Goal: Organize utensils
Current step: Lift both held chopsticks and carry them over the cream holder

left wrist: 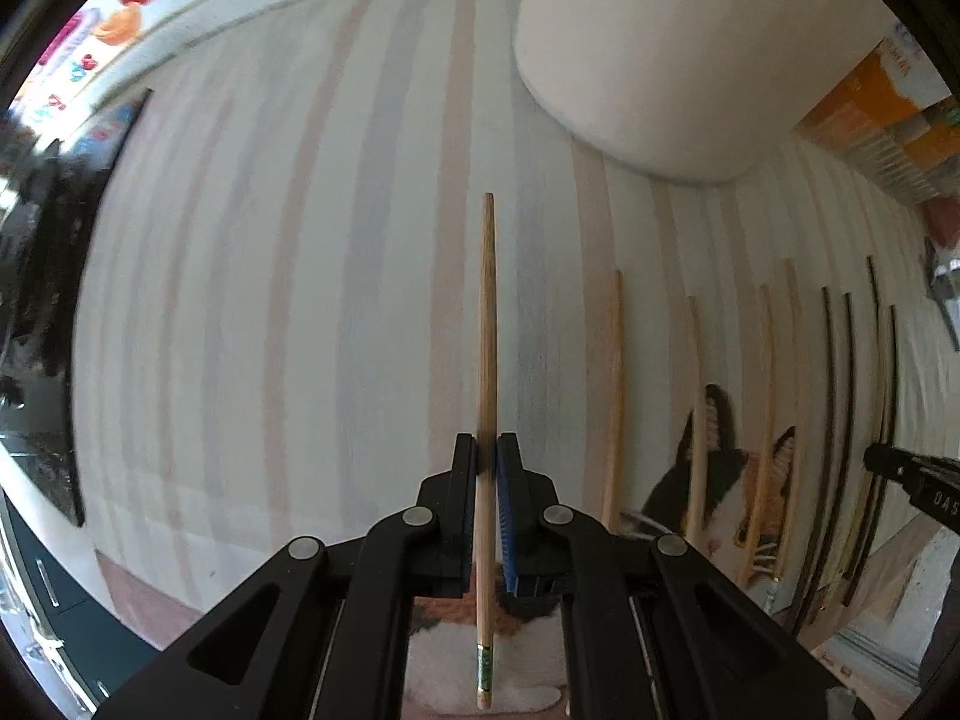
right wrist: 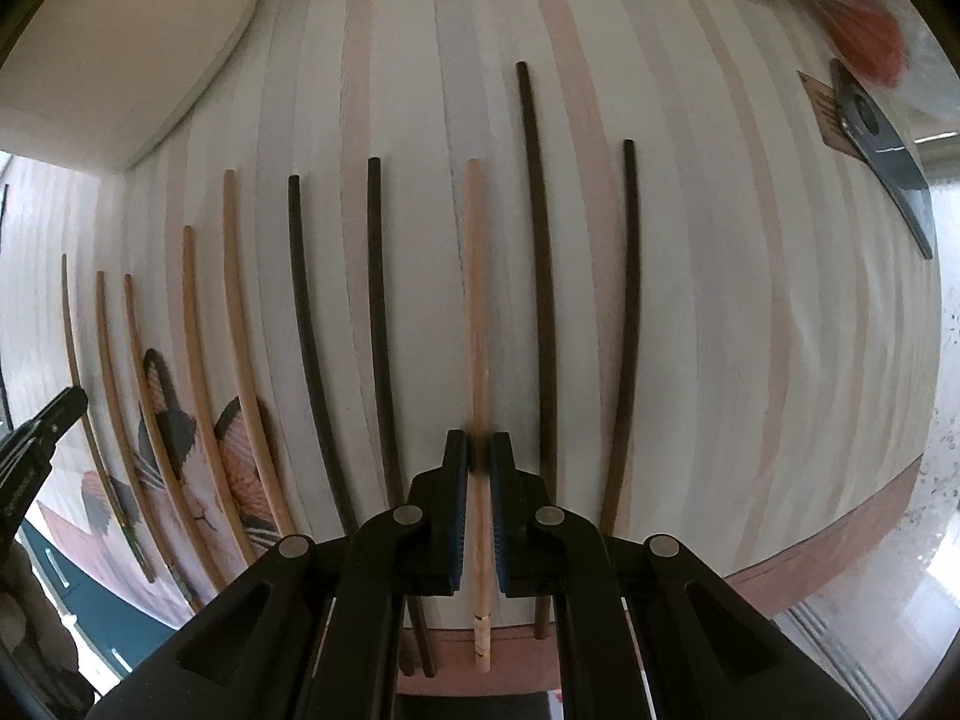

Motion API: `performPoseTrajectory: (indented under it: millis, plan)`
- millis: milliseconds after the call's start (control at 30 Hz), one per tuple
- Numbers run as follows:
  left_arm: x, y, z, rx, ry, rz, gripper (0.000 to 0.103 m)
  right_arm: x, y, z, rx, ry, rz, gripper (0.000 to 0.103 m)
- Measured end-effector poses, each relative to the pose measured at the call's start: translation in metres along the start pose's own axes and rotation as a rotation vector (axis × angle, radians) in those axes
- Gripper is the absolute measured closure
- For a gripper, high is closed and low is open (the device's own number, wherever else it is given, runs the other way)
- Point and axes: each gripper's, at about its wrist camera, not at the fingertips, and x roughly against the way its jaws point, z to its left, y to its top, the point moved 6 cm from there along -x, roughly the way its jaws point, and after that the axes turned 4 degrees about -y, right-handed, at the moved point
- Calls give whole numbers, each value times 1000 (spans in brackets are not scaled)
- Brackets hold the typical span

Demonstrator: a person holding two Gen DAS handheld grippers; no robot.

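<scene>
My left gripper (left wrist: 486, 450) is shut on a light wooden chopstick (left wrist: 486, 330) with a green band near its back end, held above the striped cloth (left wrist: 300, 300). My right gripper (right wrist: 478, 447) is shut on another light wooden chopstick (right wrist: 477, 300), among the row. Several light chopsticks (right wrist: 198, 330) and several dark chopsticks (right wrist: 378, 300) lie side by side on the cloth. The row also shows at the right of the left wrist view (left wrist: 828, 390). The left gripper's finger shows in the right view (right wrist: 54, 414), and the right gripper's finger in the left view (left wrist: 900, 471).
A white rounded container (left wrist: 690, 60) stands at the back of the cloth, also in the right wrist view (right wrist: 120, 48). A cat picture (right wrist: 174, 432) is printed on the cloth under the light chopsticks. A dark flat tool (right wrist: 882, 144) lies at the far right. Orange packaging (left wrist: 870, 114) sits behind.
</scene>
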Motion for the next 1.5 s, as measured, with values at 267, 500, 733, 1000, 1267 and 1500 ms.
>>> performPoseTrajectory:
  millis: [267, 500, 733, 1000, 1267, 1500]
  plan:
    - [66, -23, 5, 61, -7, -97, 99, 41, -27, 4, 60, 88, -101, 96]
    - [138, -17, 1, 100, -49, -232, 99, 93, -32, -2, 99, 175, -200, 96]
    - [229, 19, -22, 114, -100, -436, 99, 191, -20, -10, 124, 304, -373, 96]
    - [300, 124, -49, 64, -116, -654, 99, 314, 45, 12, 113, 351, -632, 96]
    - [298, 208, -51, 107, -128, -728, 99, 383, 126, 51, 76, 291, -848, 96]
    - [273, 258, -48, 120, -154, -730, 99, 391, 171, 74, 43, 274, -954, 96]
